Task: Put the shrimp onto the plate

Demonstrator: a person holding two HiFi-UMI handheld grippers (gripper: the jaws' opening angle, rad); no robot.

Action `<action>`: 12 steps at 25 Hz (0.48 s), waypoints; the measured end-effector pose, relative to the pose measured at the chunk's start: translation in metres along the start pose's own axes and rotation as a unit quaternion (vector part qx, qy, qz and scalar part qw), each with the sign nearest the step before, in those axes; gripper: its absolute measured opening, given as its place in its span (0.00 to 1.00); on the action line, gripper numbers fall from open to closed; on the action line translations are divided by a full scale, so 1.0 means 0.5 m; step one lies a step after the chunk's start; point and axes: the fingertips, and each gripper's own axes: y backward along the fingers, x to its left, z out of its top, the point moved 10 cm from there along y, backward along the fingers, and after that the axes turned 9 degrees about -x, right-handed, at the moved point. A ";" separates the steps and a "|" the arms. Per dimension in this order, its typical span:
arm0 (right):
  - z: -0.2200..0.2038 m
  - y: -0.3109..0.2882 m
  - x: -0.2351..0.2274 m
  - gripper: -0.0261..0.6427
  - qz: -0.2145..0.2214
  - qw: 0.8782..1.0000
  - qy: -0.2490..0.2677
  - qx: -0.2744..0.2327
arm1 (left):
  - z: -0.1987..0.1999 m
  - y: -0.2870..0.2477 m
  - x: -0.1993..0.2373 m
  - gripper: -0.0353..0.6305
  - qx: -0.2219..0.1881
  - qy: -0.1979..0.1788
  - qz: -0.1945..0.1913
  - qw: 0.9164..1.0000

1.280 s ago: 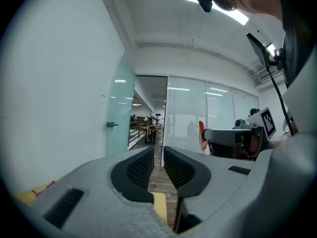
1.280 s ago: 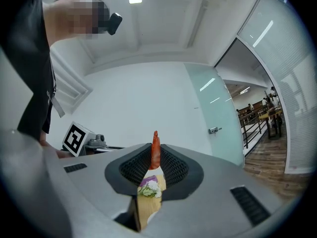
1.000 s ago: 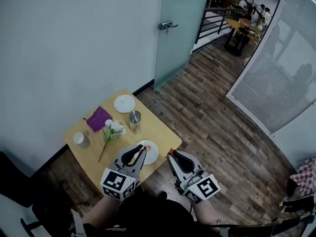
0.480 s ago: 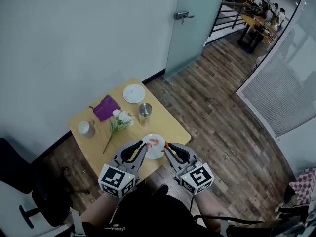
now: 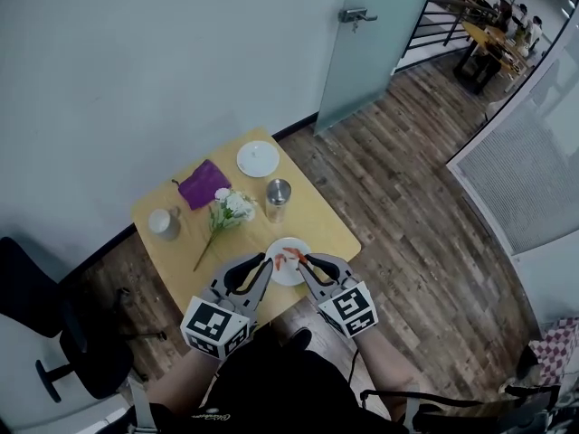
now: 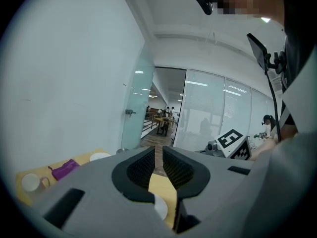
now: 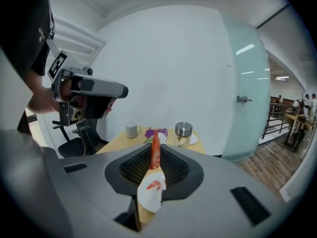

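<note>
The right gripper (image 5: 306, 259) pinches a slim orange-red shrimp (image 7: 155, 157) just above the round white plate (image 7: 147, 197) on the yellow wooden table (image 5: 312, 220) — the left gripper (image 6: 158, 158), slightly parted, holds nothing.

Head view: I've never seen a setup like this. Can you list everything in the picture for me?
table: 1, yellow wood, by the wall
plates: 2, white; far corner, near edge
shrimp: 2, orange-red; one on the near plate, one gripped above it
cloth: 1, purple, far left of table
flowers: 1 bunch, white, mid-table
jar: 1, glass with metal lid, beside flowers
mug: 1, pale, left edge
chair: 1, black, floor at left
door: 1, frosted glass, far wall
left claw: grey, narrowly open, empty
right claw: grey, shut on a shrimp
</note>
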 end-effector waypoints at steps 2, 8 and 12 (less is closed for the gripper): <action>-0.018 -0.020 -0.008 0.12 0.005 1.000 0.009 0.026 | -0.001 -0.006 0.004 0.13 -0.002 0.004 0.003 1.000; -0.075 -0.078 -0.023 0.12 0.024 0.993 0.027 0.111 | -0.002 -0.012 0.008 0.13 0.001 0.008 0.011 1.000; -0.120 -0.119 -0.033 0.12 0.042 0.980 0.051 0.187 | -0.007 -0.017 0.012 0.13 0.005 0.011 0.020 1.000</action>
